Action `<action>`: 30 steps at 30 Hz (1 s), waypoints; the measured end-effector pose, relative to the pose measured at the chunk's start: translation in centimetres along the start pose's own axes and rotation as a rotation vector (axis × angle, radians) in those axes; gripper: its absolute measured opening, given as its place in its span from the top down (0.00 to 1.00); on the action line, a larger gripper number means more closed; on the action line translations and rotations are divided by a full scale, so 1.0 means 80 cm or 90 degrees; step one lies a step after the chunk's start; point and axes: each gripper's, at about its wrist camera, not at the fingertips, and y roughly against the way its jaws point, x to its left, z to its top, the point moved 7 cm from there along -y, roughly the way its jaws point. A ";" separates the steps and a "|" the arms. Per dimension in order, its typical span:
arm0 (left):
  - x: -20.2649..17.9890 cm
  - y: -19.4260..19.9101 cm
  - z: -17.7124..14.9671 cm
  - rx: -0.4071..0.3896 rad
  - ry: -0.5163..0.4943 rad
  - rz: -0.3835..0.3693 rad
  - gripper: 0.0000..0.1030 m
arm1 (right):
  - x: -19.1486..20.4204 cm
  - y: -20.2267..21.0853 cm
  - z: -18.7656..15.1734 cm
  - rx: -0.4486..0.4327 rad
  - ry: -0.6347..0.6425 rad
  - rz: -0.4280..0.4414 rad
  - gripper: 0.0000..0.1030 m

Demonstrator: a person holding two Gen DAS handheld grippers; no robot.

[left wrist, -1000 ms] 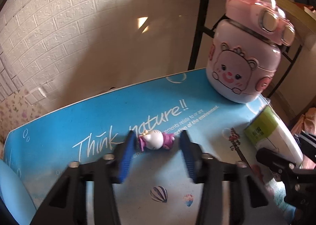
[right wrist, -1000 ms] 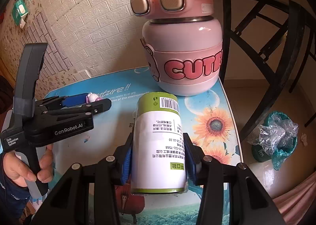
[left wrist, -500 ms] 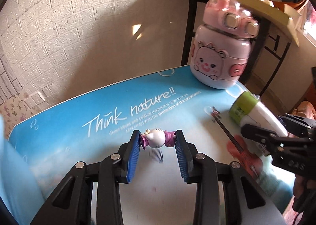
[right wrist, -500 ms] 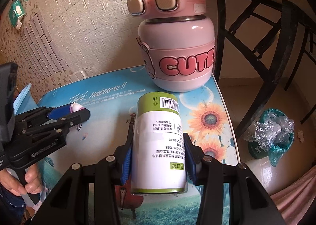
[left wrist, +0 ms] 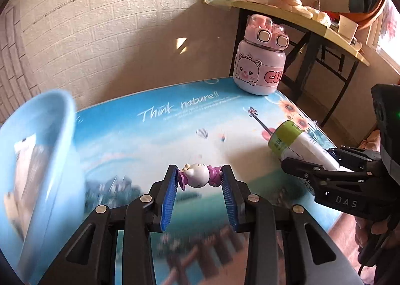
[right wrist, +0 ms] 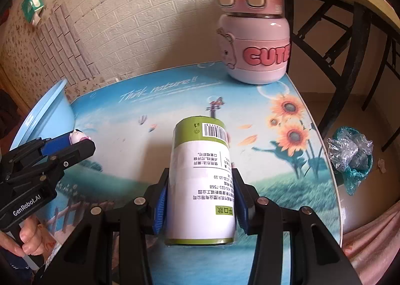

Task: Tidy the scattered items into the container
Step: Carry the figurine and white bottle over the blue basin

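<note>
My left gripper (left wrist: 200, 172) is shut on a small white and pink cat figurine (left wrist: 198, 178) and holds it above the printed table. It also shows in the right wrist view (right wrist: 75, 142) with the figurine (right wrist: 77, 135). My right gripper (right wrist: 200, 177) is shut on a white canister with a green band (right wrist: 201, 180), also seen in the left wrist view (left wrist: 297, 142). A light blue basin (left wrist: 37, 150) stands at the left, also in the right wrist view (right wrist: 47, 115).
A pink bear flask (left wrist: 260, 65) stands at the table's far right corner, also in the right wrist view (right wrist: 255, 37). A brick wall lies behind. A side table with black legs (left wrist: 300, 25) stands to the right. A plastic bag (right wrist: 352, 155) lies on the floor.
My left gripper has drawn back and to the left with the figurine, and the blue basin has come into view. My right gripper has pulled back from the flask with the canister.
</note>
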 end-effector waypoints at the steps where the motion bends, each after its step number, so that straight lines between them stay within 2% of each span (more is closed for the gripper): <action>1: 0.001 0.008 -0.005 -0.003 0.005 -0.001 0.68 | 0.006 0.004 -0.002 -0.001 0.003 -0.001 0.55; 13: 0.023 0.086 -0.042 -0.036 0.036 0.022 0.68 | 0.077 0.063 -0.018 -0.029 0.052 -0.010 0.55; 22: 0.041 0.100 -0.061 -0.032 0.061 0.039 0.68 | 0.107 0.072 -0.027 -0.028 0.080 -0.011 0.55; 30: 0.052 0.102 -0.067 -0.028 0.070 0.051 0.68 | 0.115 0.070 -0.033 -0.020 0.083 -0.010 0.55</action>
